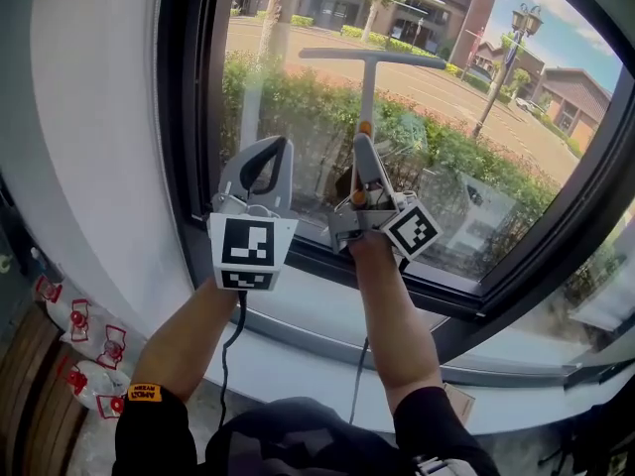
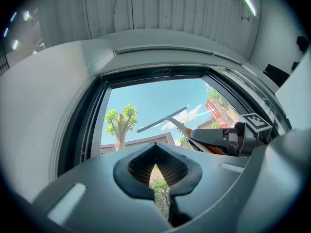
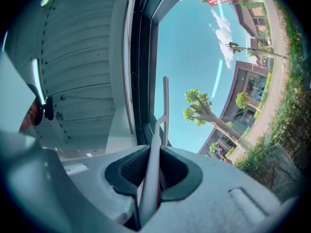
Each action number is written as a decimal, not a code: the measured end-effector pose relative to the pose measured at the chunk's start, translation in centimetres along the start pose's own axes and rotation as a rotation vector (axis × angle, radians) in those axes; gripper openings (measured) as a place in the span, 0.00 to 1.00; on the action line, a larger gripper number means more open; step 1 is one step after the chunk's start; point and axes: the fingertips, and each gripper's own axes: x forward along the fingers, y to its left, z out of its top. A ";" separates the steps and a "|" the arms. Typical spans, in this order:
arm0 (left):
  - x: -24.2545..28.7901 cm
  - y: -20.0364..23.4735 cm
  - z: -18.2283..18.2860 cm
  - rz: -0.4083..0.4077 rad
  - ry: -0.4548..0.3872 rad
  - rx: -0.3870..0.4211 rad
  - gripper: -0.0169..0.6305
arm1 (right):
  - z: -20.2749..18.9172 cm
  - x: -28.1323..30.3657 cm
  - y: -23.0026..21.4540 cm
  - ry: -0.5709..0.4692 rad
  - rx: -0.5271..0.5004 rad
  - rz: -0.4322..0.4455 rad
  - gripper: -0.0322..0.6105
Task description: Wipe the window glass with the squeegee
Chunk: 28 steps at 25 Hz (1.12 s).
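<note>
Fingers of right gripper [image 3: 151, 178] clamp squeegee [image 1: 367, 77], blade apparently touching window glass [image 1: 476, 97].

The left hand-held gripper [image 2: 156, 152] has its jaws drawn together with nothing in them, just a thin slit of daylight. Past them, the right hand-held gripper [image 2: 193, 134] holds the squeegee [image 2: 163, 119] up against the window glass [image 2: 141, 101].

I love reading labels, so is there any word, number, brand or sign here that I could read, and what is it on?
Nothing here reads clearly.
Orange wristband: dark print, too small to read.
Red building sign outside: pale characters, blurred.
White bags by the wall: red print, blurred.
Marker cubes: black-and-white square patterns only, no letters.
</note>
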 end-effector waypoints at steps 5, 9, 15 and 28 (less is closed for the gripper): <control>-0.7 -0.8 -3.3 0.001 0.061 -0.036 0.05 | -1.9 -3.4 -0.9 0.014 0.014 -0.030 0.13; -1.2 -1.8 -7.1 -0.008 0.128 -0.070 0.05 | -3.7 -6.3 -2.1 0.029 0.036 -0.072 0.13; -4.2 -4.7 -13.7 -0.016 0.242 -0.174 0.05 | -6.4 -12.1 -3.8 0.082 0.049 -0.150 0.13; -8.8 -11.0 -21.2 -0.072 0.409 -0.273 0.05 | -8.8 -19.0 -5.6 0.126 0.071 -0.241 0.13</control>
